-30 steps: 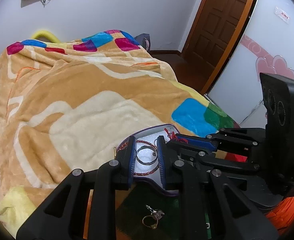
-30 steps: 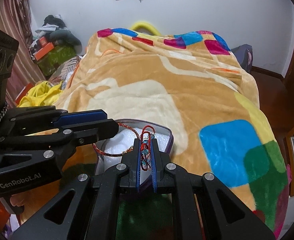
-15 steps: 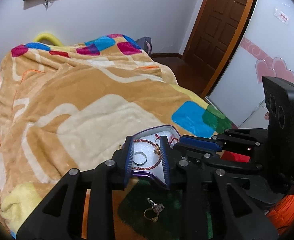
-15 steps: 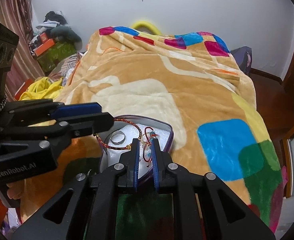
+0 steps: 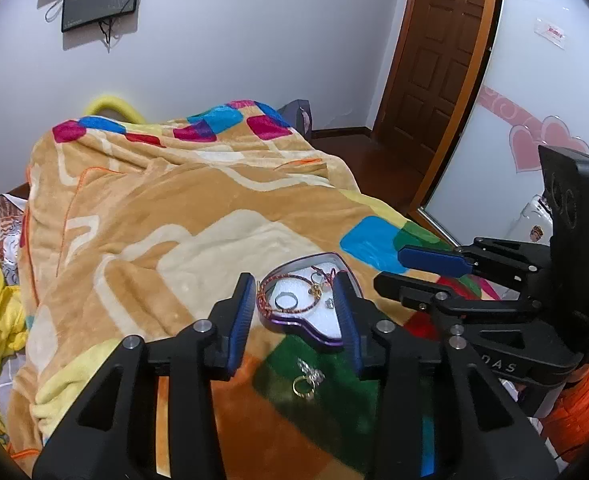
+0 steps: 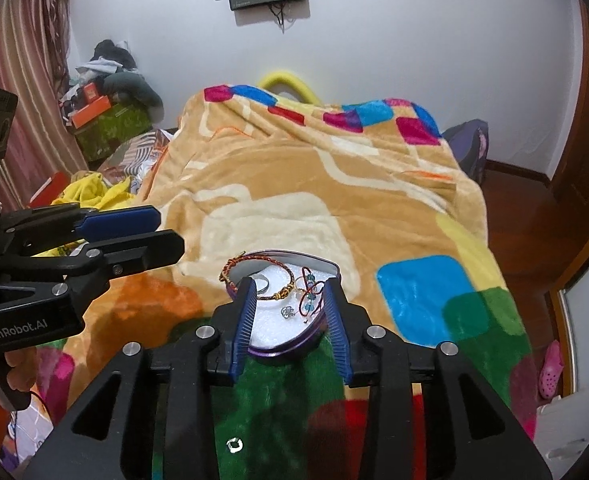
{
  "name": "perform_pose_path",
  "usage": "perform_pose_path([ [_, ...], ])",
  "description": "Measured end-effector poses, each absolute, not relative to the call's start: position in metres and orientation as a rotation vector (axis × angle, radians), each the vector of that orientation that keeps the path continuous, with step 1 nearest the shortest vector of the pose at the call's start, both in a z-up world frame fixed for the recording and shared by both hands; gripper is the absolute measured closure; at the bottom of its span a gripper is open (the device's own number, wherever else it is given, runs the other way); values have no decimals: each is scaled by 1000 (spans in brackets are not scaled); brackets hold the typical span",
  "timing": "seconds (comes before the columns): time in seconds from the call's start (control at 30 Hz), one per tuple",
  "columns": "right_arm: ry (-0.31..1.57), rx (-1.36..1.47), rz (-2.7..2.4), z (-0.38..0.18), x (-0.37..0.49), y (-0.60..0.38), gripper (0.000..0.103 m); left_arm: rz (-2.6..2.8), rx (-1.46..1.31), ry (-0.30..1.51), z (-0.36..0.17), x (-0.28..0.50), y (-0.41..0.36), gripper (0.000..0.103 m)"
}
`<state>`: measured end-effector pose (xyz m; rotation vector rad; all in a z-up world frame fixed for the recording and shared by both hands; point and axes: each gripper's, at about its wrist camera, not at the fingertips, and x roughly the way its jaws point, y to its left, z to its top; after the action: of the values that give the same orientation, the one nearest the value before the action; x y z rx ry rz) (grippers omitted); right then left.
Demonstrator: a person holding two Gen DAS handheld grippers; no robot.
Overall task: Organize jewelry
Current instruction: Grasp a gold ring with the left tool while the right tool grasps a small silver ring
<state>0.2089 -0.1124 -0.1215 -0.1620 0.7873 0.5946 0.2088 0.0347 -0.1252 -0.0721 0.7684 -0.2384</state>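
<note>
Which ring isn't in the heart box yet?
The gold ring lies on the blanket's green patch, outside the heart box. The silver ring is already inside.

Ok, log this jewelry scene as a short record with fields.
surface: patterned blanket
container: heart-shaped tin, white lining
in tin: braided red bracelet, silver ring, beaded red cord
outside tin: gold ring on the blanket's green patch
left hand-held gripper: just opened, nothing held
right hand-held gripper: just opened, nothing held

Even indoor light, sharp, fisheye-warped dark edges.
</note>
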Motion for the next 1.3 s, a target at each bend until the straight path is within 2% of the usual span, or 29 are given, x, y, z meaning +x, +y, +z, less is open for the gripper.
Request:
perform_pose_path([
  [0.57,759,-158,569,-117,167,-122,71,-186,-72,784,-127,155,46,62],
  [1.23,966,-185,613,-197,146,-117,72,-200,-76,914,-181,133,36,62],
  [1.3,954,-199,613,-201,145,-116,75,-208,-71,919,-183,134,34,62],
])
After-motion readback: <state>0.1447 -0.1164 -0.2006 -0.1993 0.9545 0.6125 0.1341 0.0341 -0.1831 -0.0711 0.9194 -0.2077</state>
